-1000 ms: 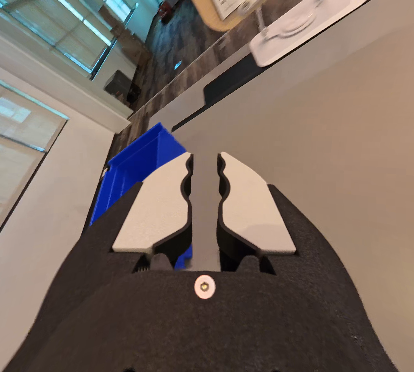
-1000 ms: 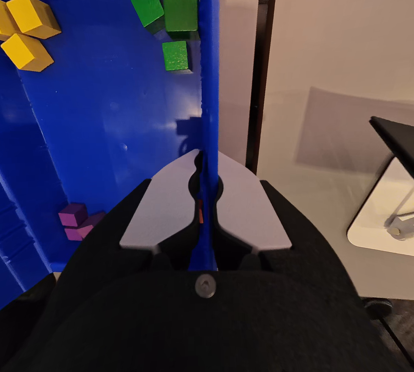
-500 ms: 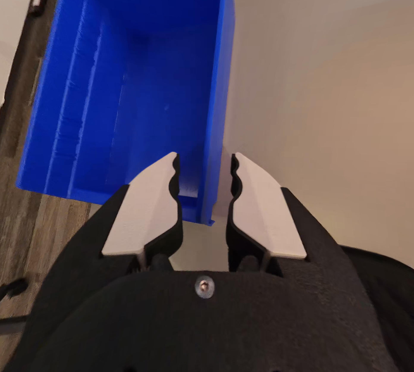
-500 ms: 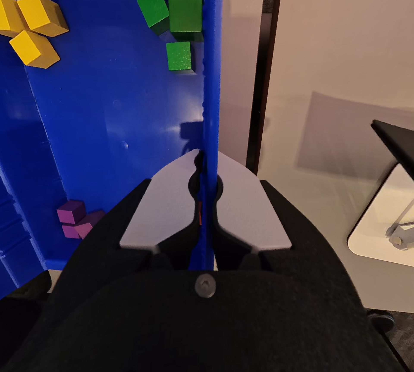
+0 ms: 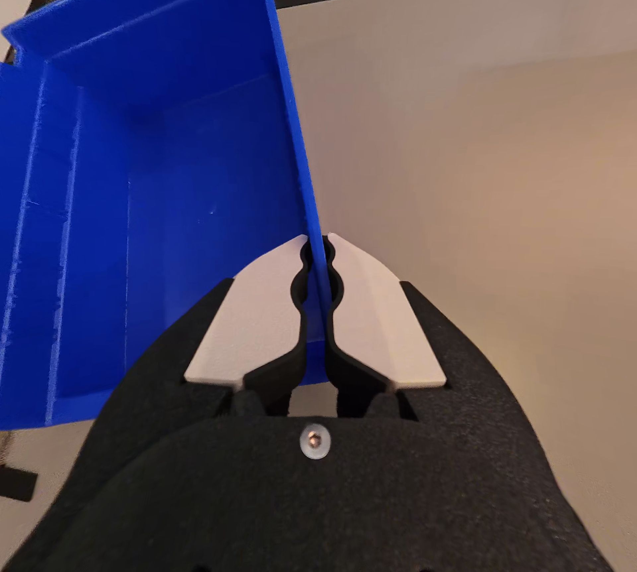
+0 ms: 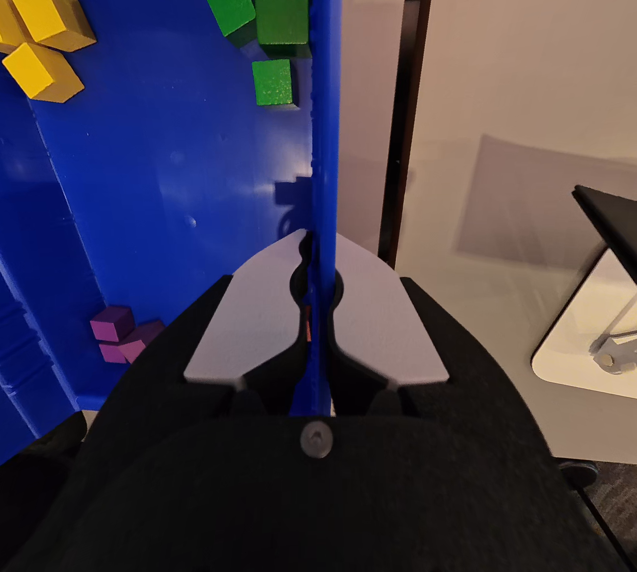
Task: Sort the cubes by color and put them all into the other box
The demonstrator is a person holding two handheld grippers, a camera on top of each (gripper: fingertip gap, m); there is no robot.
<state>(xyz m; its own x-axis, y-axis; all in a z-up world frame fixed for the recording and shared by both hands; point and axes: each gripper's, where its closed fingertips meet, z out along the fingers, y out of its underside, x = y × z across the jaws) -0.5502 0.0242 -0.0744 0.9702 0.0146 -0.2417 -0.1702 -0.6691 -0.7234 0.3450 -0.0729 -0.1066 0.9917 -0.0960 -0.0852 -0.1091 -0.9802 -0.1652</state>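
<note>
On a pale, matte tabletop edged at the far side by a dark strip, with a sliver of grey patterned floor beyond the corner, my left gripper is clenched on the right-hand wall of a blue plastic box. One white finger sits inside the wall, the other outside, and the thin rim runs straight up between their wavy black pads. This box holds no cubes that I can see; its floor is smooth and glossy, its left wall ribbed in steps, its far wall low and blurred. A small black object lies at the lower left edge, too cropped to identify.

In the right wrist view, over the same kind of pale surface, split by a dark vertical seam, my right gripper is likewise clamped on the right wall of a second blue box, the rim pinched between the fingers. Inside, the wooden cubes lie grouped by colour: green cubes against the right wall at the far end, yellow cubes at the far left, purple cubes near the close left corner, partly behind my black housing. A thin orange-red sliver shows between my pads, too hidden to name. To the right stands a white, rounded base plate with a metal fitting, under a black slab edge. Dark carpet shows at the lower right.
</note>
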